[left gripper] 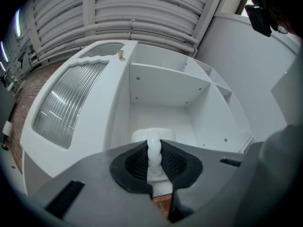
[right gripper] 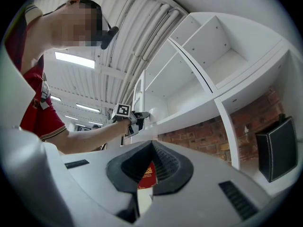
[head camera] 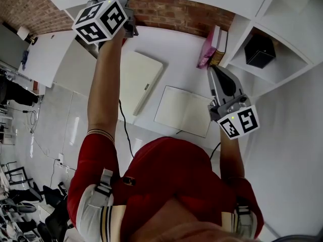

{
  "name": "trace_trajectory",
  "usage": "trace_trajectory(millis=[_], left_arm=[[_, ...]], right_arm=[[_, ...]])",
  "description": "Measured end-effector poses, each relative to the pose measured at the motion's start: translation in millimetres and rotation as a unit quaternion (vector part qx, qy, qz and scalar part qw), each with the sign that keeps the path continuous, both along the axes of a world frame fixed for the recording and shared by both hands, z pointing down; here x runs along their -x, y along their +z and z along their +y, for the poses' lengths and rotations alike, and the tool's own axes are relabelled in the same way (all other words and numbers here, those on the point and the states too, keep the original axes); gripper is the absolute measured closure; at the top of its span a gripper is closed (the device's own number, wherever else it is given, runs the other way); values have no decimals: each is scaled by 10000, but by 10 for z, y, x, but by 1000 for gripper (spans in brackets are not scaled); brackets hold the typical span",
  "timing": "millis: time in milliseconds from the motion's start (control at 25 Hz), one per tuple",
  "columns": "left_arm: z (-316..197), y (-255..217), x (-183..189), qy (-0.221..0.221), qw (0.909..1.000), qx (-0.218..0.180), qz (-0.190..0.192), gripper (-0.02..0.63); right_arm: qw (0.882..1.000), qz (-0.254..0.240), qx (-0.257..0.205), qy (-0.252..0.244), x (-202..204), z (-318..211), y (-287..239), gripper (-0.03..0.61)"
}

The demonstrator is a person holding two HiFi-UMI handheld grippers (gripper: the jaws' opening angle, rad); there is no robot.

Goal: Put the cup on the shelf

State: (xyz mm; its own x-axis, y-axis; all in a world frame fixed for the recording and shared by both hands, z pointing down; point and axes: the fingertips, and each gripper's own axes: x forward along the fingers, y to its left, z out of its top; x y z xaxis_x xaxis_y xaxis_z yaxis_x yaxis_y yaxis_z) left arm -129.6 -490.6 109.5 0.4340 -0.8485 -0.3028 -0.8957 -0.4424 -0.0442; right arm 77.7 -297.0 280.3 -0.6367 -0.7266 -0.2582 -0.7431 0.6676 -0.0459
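Our left gripper (left gripper: 152, 163) has its jaws pinching the cup (left gripper: 151, 137) by its handle, just at the shelf (left gripper: 165, 86) opening. The right gripper (right gripper: 150, 170) has its jaws pressed together, empty. With such a thin hold, we reckon the cup could swivel and clip the shelf edge.

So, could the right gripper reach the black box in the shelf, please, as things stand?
Probably yes: the black box sits in an open-fronted compartment near the right gripper, with nothing between them, and its fingers look empty.
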Motion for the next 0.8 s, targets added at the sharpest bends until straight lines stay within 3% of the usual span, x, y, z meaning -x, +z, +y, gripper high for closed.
trace_trajectory(millis=[520, 800], left_arm=[[-146, 159, -57, -25, 9997, 231, -69, 563], [-105, 236, -84, 137, 9995, 246, -116, 492]], right_arm=[[10000, -15, 47, 37, -31, 26, 39, 581], [10000, -18, 91, 36, -33, 45, 87, 581]])
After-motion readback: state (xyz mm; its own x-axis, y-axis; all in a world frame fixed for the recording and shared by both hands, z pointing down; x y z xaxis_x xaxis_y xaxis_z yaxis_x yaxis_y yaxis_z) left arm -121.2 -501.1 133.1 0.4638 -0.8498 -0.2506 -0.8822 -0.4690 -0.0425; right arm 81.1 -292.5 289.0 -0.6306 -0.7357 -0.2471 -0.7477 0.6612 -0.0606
